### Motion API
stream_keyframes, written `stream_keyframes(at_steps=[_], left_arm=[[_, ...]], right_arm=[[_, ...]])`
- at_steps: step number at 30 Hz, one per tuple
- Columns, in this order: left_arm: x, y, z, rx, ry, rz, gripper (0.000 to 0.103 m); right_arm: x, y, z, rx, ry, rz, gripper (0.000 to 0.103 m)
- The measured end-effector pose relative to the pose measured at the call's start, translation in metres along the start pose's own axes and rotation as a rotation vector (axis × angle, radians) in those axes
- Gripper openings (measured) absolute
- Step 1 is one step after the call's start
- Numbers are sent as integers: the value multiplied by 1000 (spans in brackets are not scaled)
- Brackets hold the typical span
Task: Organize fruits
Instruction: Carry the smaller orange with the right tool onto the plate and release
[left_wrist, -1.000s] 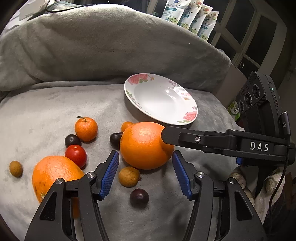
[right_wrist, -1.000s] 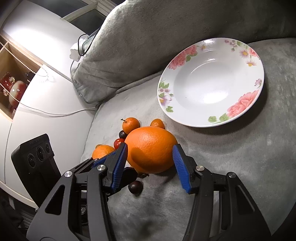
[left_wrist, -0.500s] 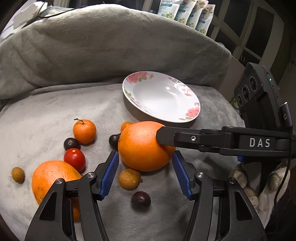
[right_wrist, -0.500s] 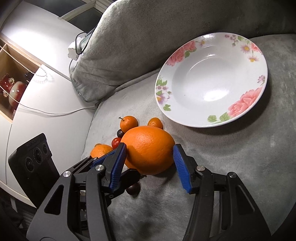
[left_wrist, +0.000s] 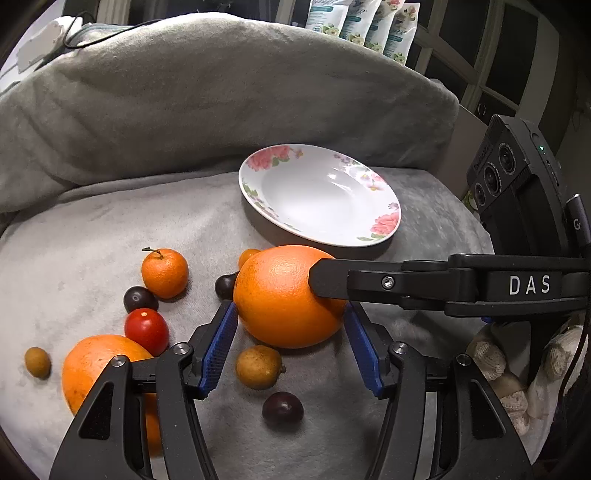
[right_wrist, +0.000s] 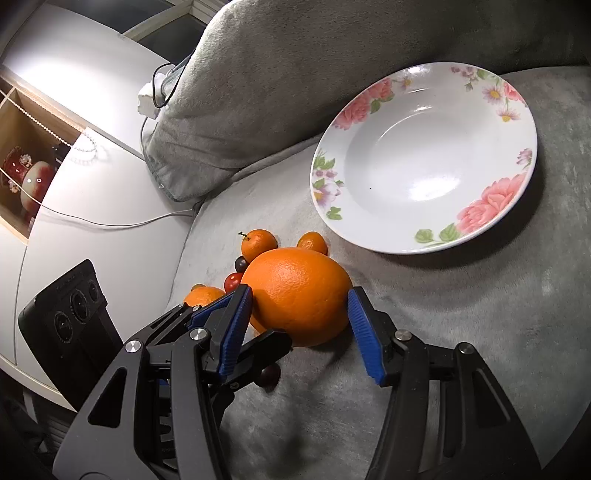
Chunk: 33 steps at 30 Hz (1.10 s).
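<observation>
The left wrist view alone shows the whole scatter on the grey blanketed seat (left_wrist: 92, 229): a second big orange (left_wrist: 96, 362) at the near left edge, a red tomato (left_wrist: 146, 329), a stemmed mandarin (left_wrist: 165, 272), 2 dark plums (left_wrist: 282, 410) and 2 small brown fruits (left_wrist: 259, 366). It also shows a gloved hand (left_wrist: 517, 369) at the right edge. The right wrist view hides most of these behind the large orange (right_wrist: 301, 295) but shows a white ledge (right_wrist: 92, 177) with a cable (right_wrist: 110, 223) past the seat's left edge.

The large orange rests mid-seat, just short of the flowered plate (left_wrist: 258, 199). The right gripper (right_wrist: 299, 295) has its jaws against both flanks of it; whether they squeeze cannot be told. The left gripper (left_wrist: 290, 314) holds its jaws spread, tips just beside the orange's near side.

The plate lies empty toward the far right of the seat, with bare blanket to its right and along the near right edge; the left half is crowded with fruit. A grey cushion (left_wrist: 221, 103) walls the far edge, with 4 packets (left_wrist: 362, 22) and dark window panes behind.
</observation>
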<state>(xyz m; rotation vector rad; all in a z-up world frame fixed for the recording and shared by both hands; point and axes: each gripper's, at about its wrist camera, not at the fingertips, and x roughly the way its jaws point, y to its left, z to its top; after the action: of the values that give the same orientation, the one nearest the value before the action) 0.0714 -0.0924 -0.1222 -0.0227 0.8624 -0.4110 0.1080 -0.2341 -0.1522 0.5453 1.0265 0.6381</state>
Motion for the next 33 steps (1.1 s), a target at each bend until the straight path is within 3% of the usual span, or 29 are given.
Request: stream_keyframes(at_steps=[14, 33], left_arm=[[-16, -13, 14, 24, -66, -9, 59], [4, -30, 43, 39, -77, -14, 59]], right_arm=[[-27, 21, 6, -69, -71, -37, 57], [-44, -5, 36, -47, -109, -61, 57]])
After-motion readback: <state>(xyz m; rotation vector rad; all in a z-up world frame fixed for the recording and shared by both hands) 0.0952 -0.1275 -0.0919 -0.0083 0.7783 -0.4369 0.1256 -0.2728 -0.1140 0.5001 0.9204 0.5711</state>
